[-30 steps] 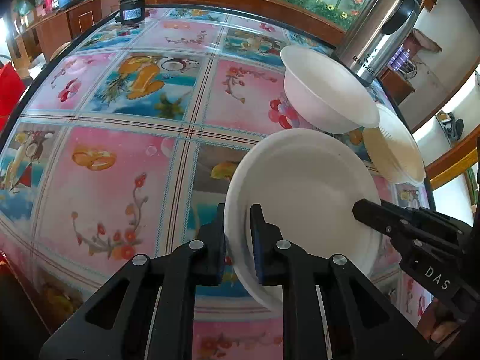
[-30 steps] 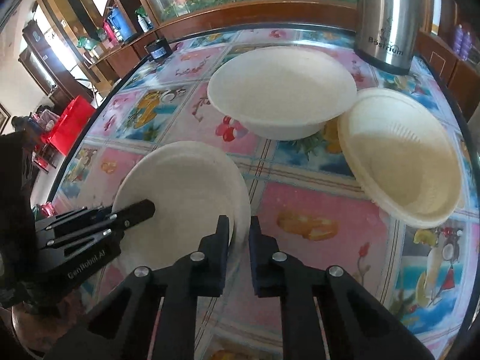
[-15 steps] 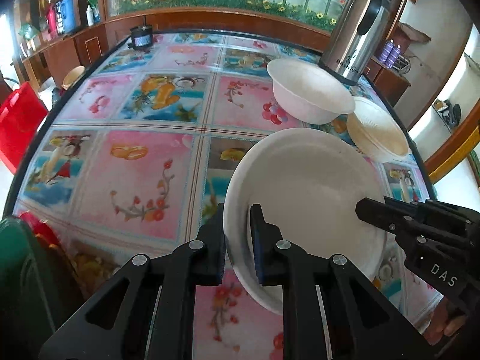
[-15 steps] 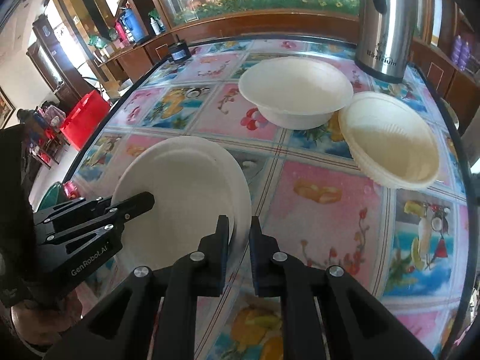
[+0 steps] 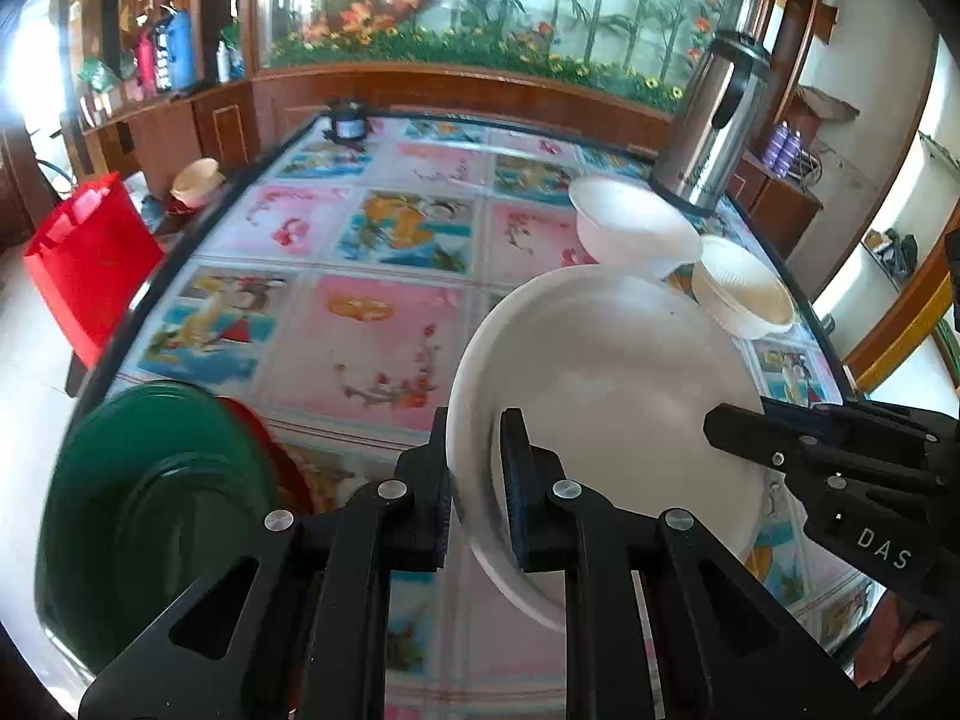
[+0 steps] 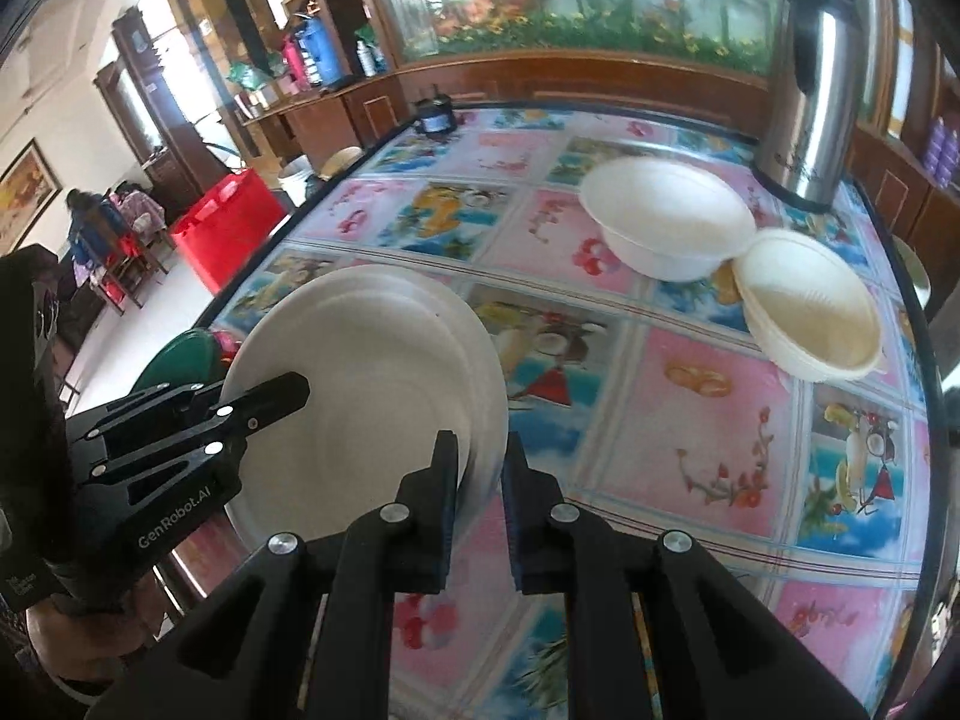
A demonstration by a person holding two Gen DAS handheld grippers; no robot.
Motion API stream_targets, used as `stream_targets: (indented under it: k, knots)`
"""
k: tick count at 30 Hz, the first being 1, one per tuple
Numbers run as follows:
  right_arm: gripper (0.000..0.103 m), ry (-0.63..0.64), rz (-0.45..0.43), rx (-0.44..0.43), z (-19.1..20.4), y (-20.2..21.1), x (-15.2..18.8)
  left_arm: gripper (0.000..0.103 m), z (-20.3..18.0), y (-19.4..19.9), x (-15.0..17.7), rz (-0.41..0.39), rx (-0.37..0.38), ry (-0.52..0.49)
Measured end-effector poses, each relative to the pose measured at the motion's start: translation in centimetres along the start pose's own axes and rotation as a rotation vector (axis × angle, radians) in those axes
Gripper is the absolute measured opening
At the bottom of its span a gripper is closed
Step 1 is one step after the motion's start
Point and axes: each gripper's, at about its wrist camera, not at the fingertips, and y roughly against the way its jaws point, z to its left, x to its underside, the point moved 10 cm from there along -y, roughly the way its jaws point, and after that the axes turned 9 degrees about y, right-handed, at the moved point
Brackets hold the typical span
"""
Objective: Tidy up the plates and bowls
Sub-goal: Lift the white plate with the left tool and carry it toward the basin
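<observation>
A white plate (image 5: 606,396) is held above the table between both grippers. My left gripper (image 5: 474,468) is shut on its left rim. My right gripper (image 6: 480,486) is shut on its right rim; the plate also shows in the right wrist view (image 6: 366,384). A white bowl (image 6: 666,222) and a cream bowl (image 6: 810,306) stand touching each other at the far right of the table. A green plate (image 5: 150,516) lies on a red one at the table's near left corner, below and left of the held plate.
A steel thermos jug (image 6: 810,78) stands behind the bowls at the far right. A small dark jar (image 5: 348,120) sits at the table's far edge. A red bin (image 5: 90,258) stands on the floor to the left. The table (image 5: 372,324) has a picture-tile cloth.
Both grippers have lifted the white plate higher and carried it back toward the near left corner. The green and red plates have come into view.
</observation>
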Motion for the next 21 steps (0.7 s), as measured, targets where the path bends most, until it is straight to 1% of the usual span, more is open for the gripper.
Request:
stream_targets:
  k: [6, 12, 21]
  knots:
    - [0.015, 0.043, -0.025, -0.026, 3.0, 0.5, -1.4, 0.014, 2.7, 2.8, -0.5, -0.046, -0.013, 0.026]
    - [0.015, 0.104, -0.055, -0.051, 6.5, 0.9, -3.1, 0.014, 6.6, 5.7, -1.2, -0.094, -0.04, 0.074]
    - [0.015, 0.201, -0.045, -0.124, 13.0, -1.4, -5.0, 0.014, 13.2, 8.3, -1.0, -0.132, -0.101, 0.156]
